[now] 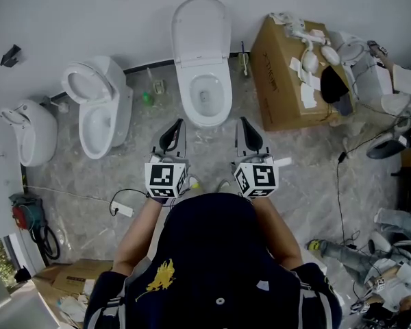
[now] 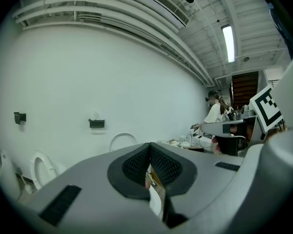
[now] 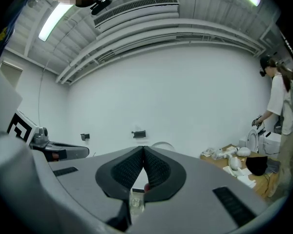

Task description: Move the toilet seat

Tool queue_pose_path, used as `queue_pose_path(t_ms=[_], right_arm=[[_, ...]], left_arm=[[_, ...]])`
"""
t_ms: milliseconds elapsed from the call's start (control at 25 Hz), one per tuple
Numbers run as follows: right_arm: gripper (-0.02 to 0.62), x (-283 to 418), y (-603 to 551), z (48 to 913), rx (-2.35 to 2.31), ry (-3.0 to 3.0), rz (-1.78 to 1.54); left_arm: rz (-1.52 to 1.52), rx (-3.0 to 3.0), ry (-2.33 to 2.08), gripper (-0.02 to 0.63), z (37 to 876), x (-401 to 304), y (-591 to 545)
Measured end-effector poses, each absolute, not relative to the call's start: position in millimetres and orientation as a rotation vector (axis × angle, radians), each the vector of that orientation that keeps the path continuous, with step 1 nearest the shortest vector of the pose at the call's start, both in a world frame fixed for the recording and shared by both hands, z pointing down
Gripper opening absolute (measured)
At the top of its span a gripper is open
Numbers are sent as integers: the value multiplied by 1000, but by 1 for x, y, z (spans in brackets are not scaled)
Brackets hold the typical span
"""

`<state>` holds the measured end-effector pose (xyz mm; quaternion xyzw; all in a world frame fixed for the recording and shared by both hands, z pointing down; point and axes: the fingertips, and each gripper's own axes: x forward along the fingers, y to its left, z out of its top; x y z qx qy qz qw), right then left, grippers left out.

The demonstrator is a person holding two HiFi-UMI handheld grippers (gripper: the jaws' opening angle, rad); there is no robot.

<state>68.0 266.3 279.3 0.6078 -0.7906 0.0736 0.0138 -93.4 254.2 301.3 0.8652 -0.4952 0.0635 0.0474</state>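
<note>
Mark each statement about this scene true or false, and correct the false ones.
1. The left gripper and the right gripper are both shut with nothing between the jaws. True.
2. The centre toilet has its lid closed. False: the lid stands raised against the wall.
3. A cardboard box stands to the right of the centre toilet. True.
4. Only one toilet stands along the wall. False: a second toilet stands to its left, also open.
</note>
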Motion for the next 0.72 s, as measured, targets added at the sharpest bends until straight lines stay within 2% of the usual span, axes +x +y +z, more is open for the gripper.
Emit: queue_pose_path(t_ms=[720], right_arm=[[26,52,270,288,1972,-2340,165]], left_arm=[[115,2627,-1516,17,318,-144,242]])
